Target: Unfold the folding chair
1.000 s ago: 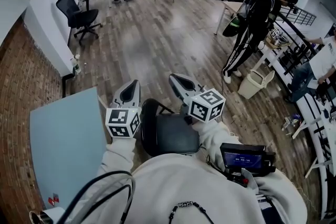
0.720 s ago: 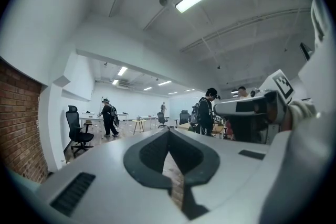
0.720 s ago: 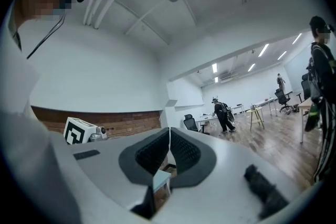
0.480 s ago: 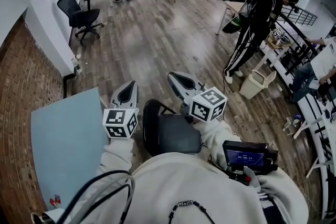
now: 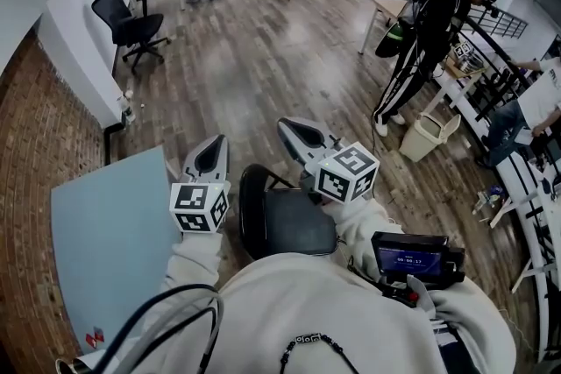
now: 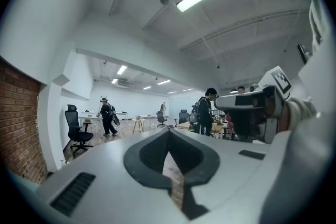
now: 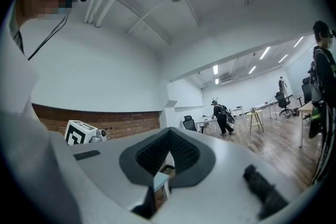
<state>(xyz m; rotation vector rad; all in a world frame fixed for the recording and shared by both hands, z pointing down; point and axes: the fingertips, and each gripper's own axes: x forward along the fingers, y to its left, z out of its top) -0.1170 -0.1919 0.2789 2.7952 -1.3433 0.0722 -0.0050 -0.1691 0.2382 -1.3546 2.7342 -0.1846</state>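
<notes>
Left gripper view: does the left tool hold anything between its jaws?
No, the left tool has its jaws shut together, with nothing between them.

No text can be read — the digits on the small screen [image 5: 407,259] are too blurred.

Left tongs [image 5: 216,148], right tongs [image 5: 294,130] (jaws together)
</notes>
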